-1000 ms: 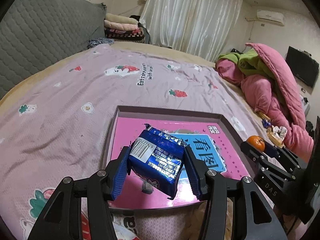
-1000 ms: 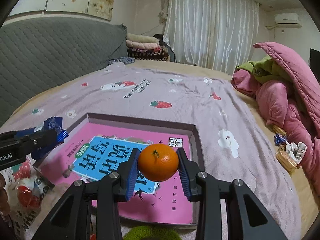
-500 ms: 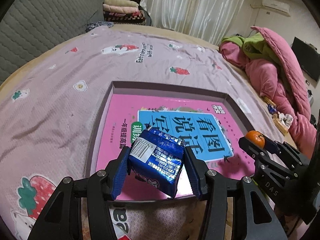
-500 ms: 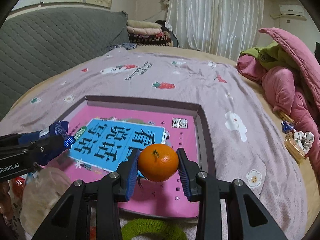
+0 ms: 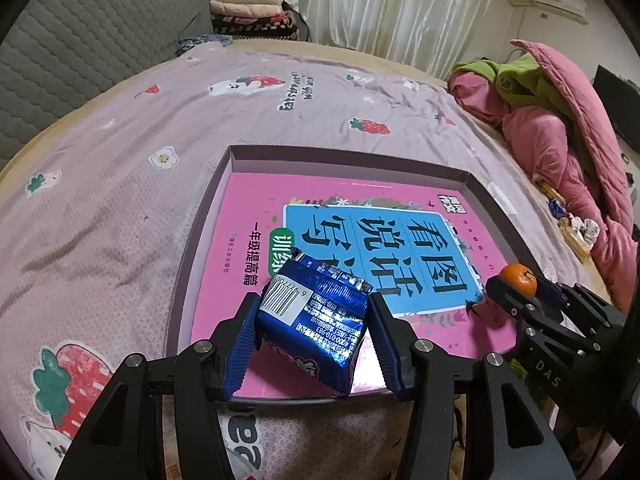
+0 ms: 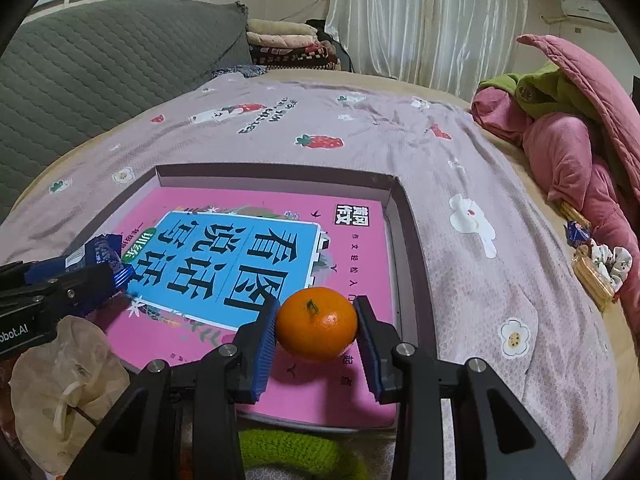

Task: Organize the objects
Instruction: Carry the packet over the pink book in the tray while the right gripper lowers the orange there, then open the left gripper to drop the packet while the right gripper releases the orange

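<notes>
Above the shallow box on the bed, the left gripper clamps a blue snack packet; the right gripper clamps a mandarin. Lower each onto the pink book before releasing, so the fruit cannot roll.

Both wrist cams sit close above the tray's near edge, facing headboard; both see the tray.

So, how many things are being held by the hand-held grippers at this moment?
2. The crinkled blue foil snack packet is in the left hand-held gripper. The round orange tangerine is in the right hand-held gripper. Both hang above the shallow box's pink book.
</notes>
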A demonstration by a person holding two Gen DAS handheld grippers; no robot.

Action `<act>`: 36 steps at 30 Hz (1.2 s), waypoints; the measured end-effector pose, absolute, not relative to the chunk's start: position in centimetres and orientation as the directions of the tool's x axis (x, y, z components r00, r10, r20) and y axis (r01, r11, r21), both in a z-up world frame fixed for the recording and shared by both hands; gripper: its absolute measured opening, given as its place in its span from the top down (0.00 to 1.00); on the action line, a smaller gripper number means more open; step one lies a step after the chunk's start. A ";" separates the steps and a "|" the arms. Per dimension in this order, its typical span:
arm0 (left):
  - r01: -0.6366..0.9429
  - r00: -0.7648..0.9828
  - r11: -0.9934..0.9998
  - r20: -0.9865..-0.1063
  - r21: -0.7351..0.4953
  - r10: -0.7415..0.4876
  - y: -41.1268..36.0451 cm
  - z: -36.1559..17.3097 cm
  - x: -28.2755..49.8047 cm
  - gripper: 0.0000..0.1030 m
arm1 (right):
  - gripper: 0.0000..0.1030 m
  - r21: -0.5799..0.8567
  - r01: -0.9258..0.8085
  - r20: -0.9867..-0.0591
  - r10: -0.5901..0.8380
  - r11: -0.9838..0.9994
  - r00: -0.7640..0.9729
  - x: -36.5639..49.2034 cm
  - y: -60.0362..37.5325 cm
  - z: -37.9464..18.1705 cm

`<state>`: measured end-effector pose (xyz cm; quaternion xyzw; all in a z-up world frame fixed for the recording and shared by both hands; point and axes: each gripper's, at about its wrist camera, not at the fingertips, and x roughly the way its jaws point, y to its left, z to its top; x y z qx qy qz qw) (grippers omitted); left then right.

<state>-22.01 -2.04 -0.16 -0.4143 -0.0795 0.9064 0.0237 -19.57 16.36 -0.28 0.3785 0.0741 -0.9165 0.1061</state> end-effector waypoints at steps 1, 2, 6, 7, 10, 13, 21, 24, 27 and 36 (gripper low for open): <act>0.025 -0.654 -0.986 -0.749 -0.164 0.108 -2.0 -0.2 -22.1 0.47 | 0.63 -0.058 0.248 -0.712 -0.134 -0.967 -0.690 -19.6 16.3 -0.3; 0.026 -0.652 -0.986 -0.750 -0.166 0.109 -2.0 -0.3 -22.1 0.46 | 0.63 -0.061 0.243 -0.717 -0.126 -0.968 -0.685 -19.6 16.3 -0.5; 0.037 -0.639 -0.982 -0.760 -0.185 0.119 -2.3 -0.8 -22.3 0.46 | 0.63 -0.086 0.227 -0.725 -0.096 -0.970 -0.682 -19.7 16.4 -0.8; 0.043 -0.637 -0.982 -0.763 -0.184 0.116 -2.3 -0.9 -22.4 0.46 | 0.63 -0.092 0.226 -0.726 -0.090 -0.970 -0.682 -19.7 16.4 -0.9; 0.049 -0.630 -0.981 -0.768 -0.186 0.114 -2.4 -1.1 -22.5 0.46 | 0.63 -0.076 0.221 -0.731 -0.097 -0.972 -0.675 -19.8 16.5 -0.9; 0.047 -0.626 -0.983 -0.772 -0.179 0.111 -2.2 -1.2 -22.5 0.46 | 0.63 -0.070 0.220 -0.734 -0.099 -0.973 -0.672 -19.8 16.6 -1.0; 0.056 -0.624 -0.983 -0.775 -0.173 0.101 -2.0 -1.4 -22.6 0.45 | 0.63 -0.051 0.216 -0.741 -0.108 -0.975 -0.663 -19.8 16.9 -1.1; 0.054 -0.622 -0.984 -0.776 -0.170 0.100 -2.1 -1.4 -22.7 0.45 | 0.63 -0.047 0.216 -0.743 -0.110 -0.975 -0.660 -19.8 17.1 -1.1; 0.057 -0.622 -0.983 -0.777 -0.173 0.101 -2.2 -1.4 -22.7 0.45 | 0.63 -0.046 0.216 -0.744 -0.111 -0.975 -0.659 -19.7 17.1 -1.1; 0.073 -0.622 -0.979 -0.776 -0.193 0.106 -2.7 -1.3 -22.7 0.43 | 0.62 -0.051 0.217 -0.742 -0.109 -0.975 -0.662 -19.7 17.1 -1.1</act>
